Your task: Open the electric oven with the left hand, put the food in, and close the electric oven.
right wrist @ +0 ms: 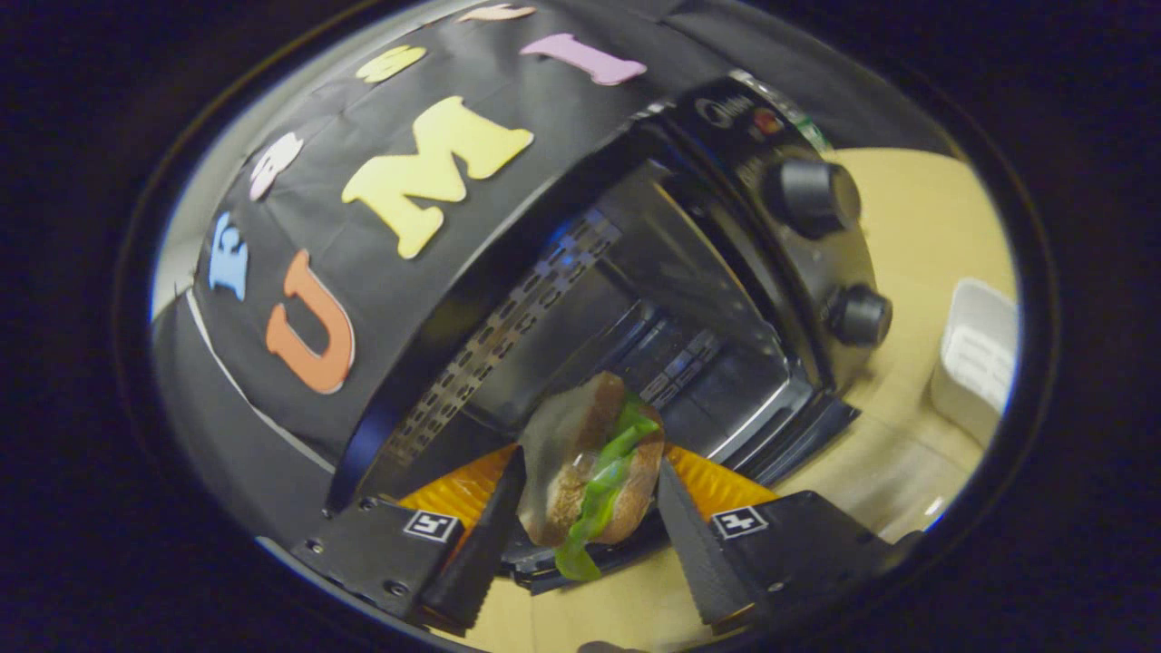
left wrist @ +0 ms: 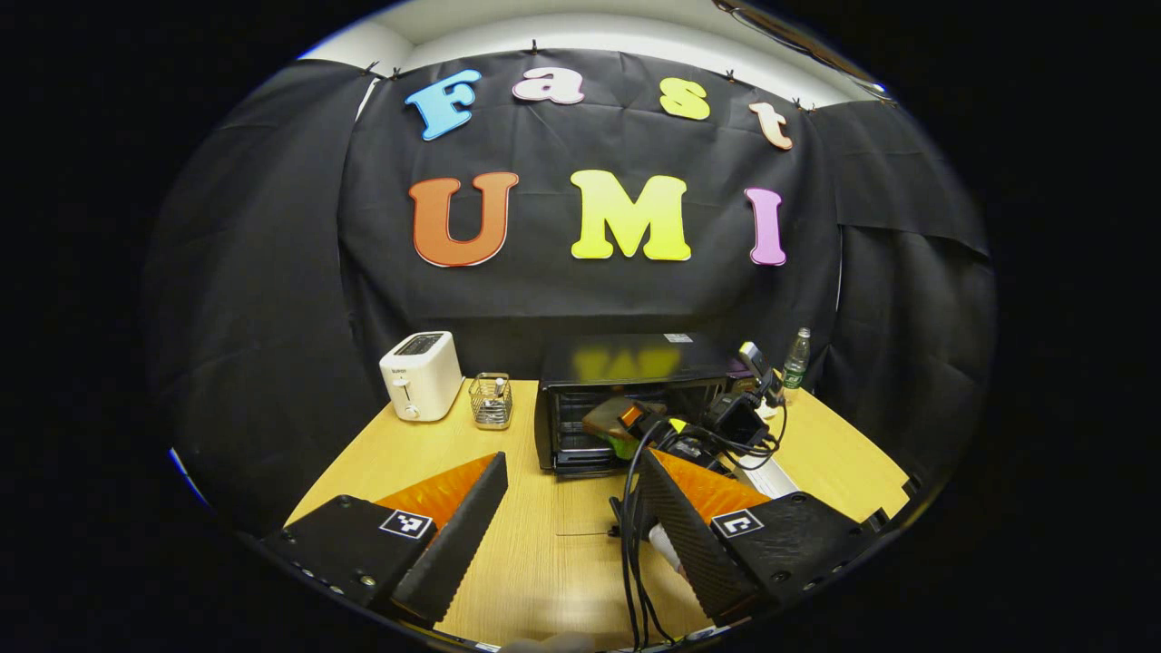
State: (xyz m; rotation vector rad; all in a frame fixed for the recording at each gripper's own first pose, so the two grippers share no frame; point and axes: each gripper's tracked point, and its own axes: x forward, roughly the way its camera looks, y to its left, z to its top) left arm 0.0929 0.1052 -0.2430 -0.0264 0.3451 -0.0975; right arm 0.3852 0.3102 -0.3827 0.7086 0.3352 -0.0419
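The right gripper [right wrist: 580,517] holds the brown bun sandwich with green lettuce [right wrist: 590,472] between its jaws at the open black electric oven [right wrist: 689,299]; soft, crushable, best held lightly across the bun; the left gripper [left wrist: 567,521] hangs wide open and empty over the wooden surface [left wrist: 544,544].

Toaster [left wrist: 421,375], wire basket [left wrist: 492,400], bottle [left wrist: 796,358] on wooden table [left wrist: 408,453].
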